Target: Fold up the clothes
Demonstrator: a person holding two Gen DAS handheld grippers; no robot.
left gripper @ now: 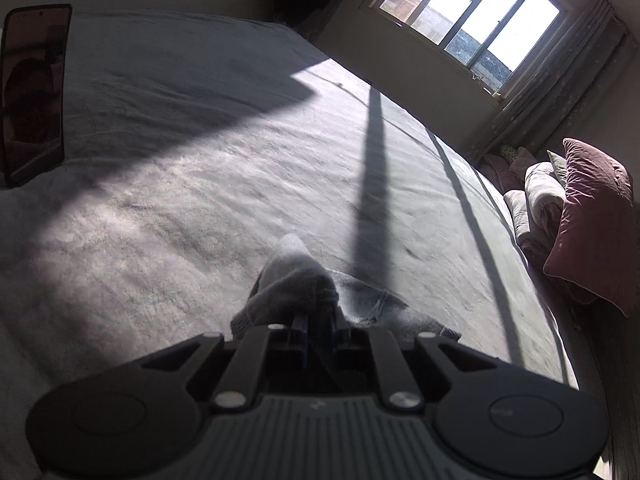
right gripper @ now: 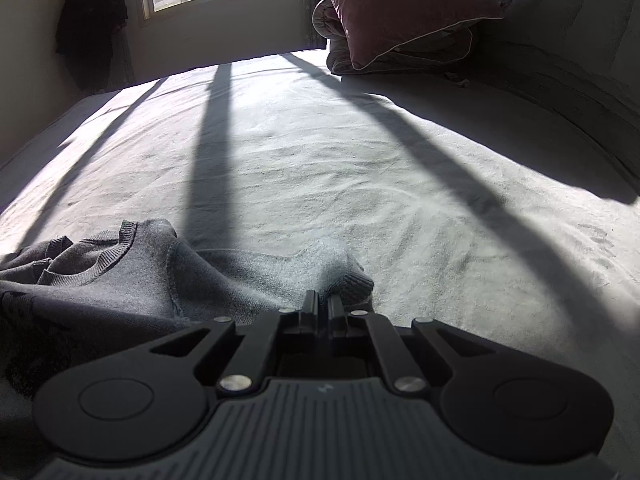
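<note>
A grey knit sweater (right gripper: pixel 152 272) lies bunched on the bed, its ribbed collar to the left in the right wrist view. My right gripper (right gripper: pixel 322 300) is shut on the sweater's ribbed cuff edge (right gripper: pixel 352 284), low over the sheet. In the left wrist view my left gripper (left gripper: pixel 316 316) is shut on another part of the grey sweater (left gripper: pixel 292 280), which bunches up over the fingers and hides their tips. More of the fabric trails to the right under it.
The light grey bed sheet (left gripper: pixel 200 184) spreads ahead, striped by window-bar shadows. A dark red pillow (right gripper: pixel 400 4) and rolled duvet (left gripper: pixel 540 196) lie at the headboard end. A phone (left gripper: pixel 34 92) stands at left. The window wall (left gripper: pixel 468 20) is beyond the bed.
</note>
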